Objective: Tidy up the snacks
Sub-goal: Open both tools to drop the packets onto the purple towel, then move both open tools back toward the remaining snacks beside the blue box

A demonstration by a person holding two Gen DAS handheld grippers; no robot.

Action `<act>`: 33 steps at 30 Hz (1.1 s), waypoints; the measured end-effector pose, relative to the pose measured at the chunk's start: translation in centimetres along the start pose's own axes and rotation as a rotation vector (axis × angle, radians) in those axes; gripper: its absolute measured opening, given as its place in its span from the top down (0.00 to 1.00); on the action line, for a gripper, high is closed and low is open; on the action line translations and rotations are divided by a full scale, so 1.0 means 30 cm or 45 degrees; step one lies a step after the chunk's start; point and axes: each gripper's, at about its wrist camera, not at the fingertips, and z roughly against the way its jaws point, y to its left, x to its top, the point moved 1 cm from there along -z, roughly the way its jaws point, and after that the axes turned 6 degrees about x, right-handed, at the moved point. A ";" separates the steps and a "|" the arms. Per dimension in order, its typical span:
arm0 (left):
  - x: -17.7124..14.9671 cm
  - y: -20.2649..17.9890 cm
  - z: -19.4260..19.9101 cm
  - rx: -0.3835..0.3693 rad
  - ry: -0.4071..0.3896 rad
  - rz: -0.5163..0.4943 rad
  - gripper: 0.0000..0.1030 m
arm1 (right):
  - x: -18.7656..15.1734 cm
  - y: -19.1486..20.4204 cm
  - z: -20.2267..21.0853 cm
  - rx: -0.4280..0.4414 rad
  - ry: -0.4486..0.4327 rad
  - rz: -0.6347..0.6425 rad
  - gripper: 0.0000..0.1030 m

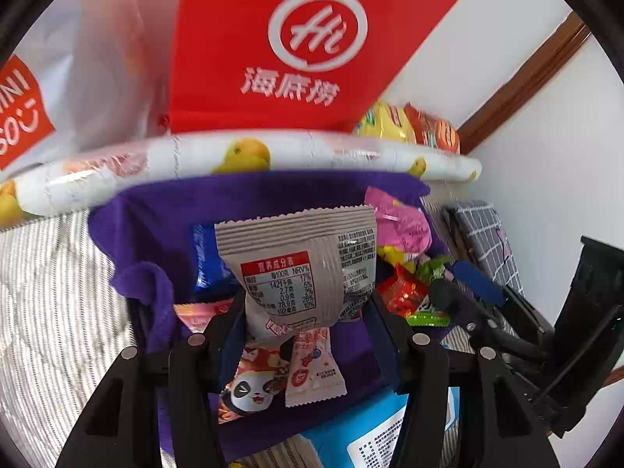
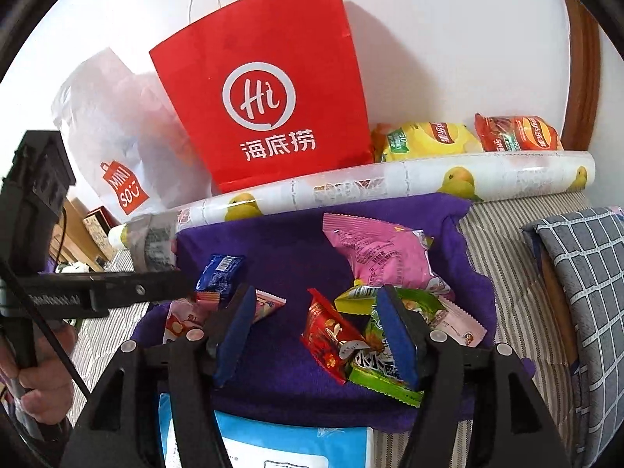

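Note:
My left gripper (image 1: 308,308) is shut on a grey snack packet (image 1: 300,261) with a red nutrition label, held above a purple cloth (image 1: 163,210). Below it lie a panda packet (image 1: 249,386) and a pink-white packet (image 1: 312,366). In the right wrist view, my right gripper (image 2: 316,308) is open and empty over the purple cloth (image 2: 280,241). A red packet (image 2: 331,335), green packets (image 2: 382,378) and a pink bag (image 2: 386,257) lie by its right finger. A blue packet (image 2: 220,273) lies to the left. The left gripper (image 2: 163,286) with the grey packet (image 2: 156,245) shows at the left.
A red paper bag (image 2: 265,89) and a white plastic bag (image 2: 117,124) stand against the wall behind a duck-print roll (image 2: 390,187). Yellow and orange chip bags (image 2: 429,140) lie behind the roll. A checked cushion (image 2: 585,273) is at the right. A blue-white pack (image 2: 273,444) lies near me.

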 end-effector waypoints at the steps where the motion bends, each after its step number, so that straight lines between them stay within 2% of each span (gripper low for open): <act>1: -0.001 -0.001 -0.012 -0.002 0.016 0.003 0.47 | -0.003 -0.002 0.002 0.001 -0.001 0.000 0.38; 6: -0.013 -0.007 -0.060 0.002 0.068 0.001 0.47 | -0.002 0.002 0.009 -0.008 -0.009 0.012 0.38; 17: -0.006 0.009 -0.053 0.031 0.082 0.028 0.46 | -0.016 0.034 0.058 -0.047 -0.045 0.043 0.38; 26: -0.003 -0.033 0.093 0.006 -0.024 -0.012 0.43 | -0.092 0.056 0.221 -0.125 -0.086 0.015 0.38; 33: -0.046 -0.102 0.268 -0.008 -0.145 -0.104 0.41 | -0.232 0.085 0.364 -0.224 -0.054 -0.051 0.38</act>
